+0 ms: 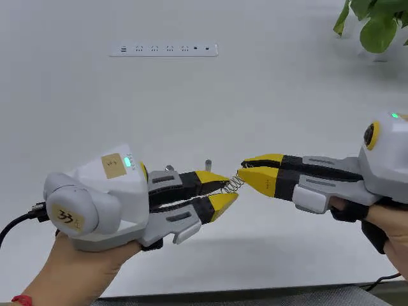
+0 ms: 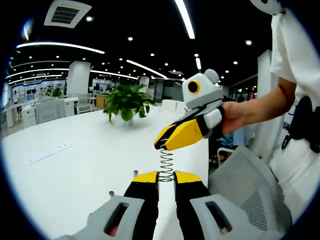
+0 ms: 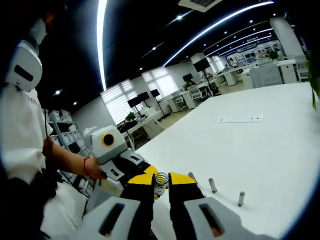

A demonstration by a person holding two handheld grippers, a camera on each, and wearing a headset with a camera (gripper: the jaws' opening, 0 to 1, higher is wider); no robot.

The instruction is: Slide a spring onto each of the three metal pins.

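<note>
The left gripper [image 1: 222,191] is closed to a narrow gap on one end of the spring [image 1: 234,184]. The right gripper [image 1: 245,171] pinches the other end, its jaws all but together. The spring hangs in the air between the two sets of yellow tips, clear of the tabletop [image 1: 268,95]. In the right gripper view it appears end-on, its open coil facing the camera.

From the spring, the metal pins [image 3: 212,185] stand upright on the tabletop at about 11 o'clock in the head view, partly behind the left gripper. Those that can be seen look bare.

Further out, a power strip [image 1: 163,49] lies at 12 o'clock and a plant [image 1: 376,22] sits at 2 o'clock.

This looks like a handover or re-grip in mid-air, before the first spring goes on. Next, one gripper should let go while the other keeps its hold near one end, leaving the bore open. The spring then needs turning until its axis is upright, centring over a pin and lowering straight down. A tilted approach would likely catch a coil on the pin's tip.
</note>
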